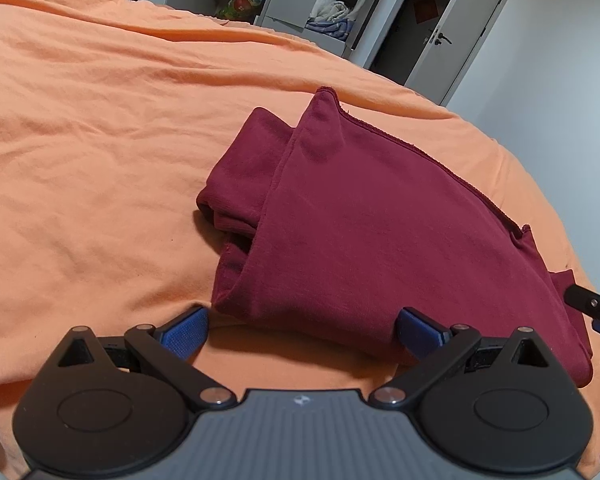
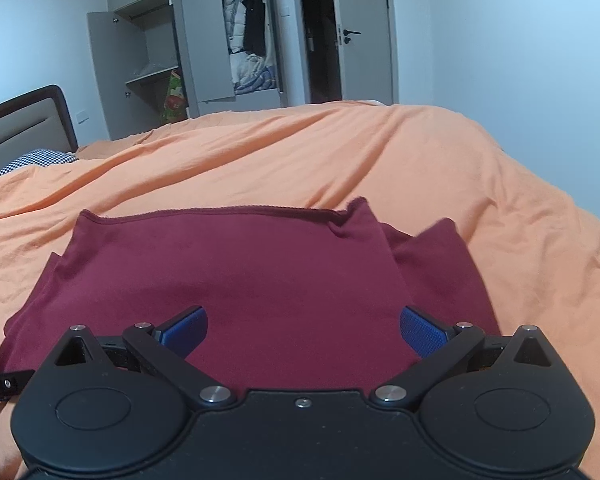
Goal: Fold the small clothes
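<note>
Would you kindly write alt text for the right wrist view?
A folded maroon garment lies on an orange bedsheet, with the open right gripper above its near edge, holding nothing. Behind stand an open wardrobe and a doorway.

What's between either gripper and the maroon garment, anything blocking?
Nothing visible. The left gripper is open at the near edge of the maroon garment, with only bare orange bedsheet around. The right gripper is open directly over the cloth.
</note>
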Demonstrator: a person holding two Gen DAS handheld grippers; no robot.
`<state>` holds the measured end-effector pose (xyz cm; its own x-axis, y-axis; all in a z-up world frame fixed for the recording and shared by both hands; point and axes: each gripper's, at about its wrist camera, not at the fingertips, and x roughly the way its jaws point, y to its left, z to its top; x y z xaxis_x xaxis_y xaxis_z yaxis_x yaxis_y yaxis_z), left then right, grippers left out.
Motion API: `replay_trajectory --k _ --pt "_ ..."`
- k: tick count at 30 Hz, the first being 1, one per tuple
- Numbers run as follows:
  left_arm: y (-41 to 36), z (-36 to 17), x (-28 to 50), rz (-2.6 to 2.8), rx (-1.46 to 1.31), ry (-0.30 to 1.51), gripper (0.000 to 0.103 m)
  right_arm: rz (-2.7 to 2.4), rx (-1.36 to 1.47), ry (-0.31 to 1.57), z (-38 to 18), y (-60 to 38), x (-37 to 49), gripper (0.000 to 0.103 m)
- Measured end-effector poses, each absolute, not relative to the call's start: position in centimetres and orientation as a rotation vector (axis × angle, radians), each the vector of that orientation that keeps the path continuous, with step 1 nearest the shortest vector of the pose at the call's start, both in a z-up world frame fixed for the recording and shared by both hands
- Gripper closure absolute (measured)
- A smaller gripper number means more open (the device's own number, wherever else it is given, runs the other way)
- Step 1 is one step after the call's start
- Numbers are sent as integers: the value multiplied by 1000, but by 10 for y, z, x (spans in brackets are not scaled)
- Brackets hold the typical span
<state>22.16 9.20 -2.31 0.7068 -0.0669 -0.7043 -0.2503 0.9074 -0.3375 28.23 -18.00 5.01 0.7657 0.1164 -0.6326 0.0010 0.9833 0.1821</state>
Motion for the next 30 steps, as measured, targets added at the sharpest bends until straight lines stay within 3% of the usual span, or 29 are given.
replay_trajectory --k 13,30 --pt "97 -19 217 142 -453 797 0 189 -4 525 36 -118 306 1" --pt "98 -21 219 145 -446 805 0 238 -31 596 -13 -109 299 0"
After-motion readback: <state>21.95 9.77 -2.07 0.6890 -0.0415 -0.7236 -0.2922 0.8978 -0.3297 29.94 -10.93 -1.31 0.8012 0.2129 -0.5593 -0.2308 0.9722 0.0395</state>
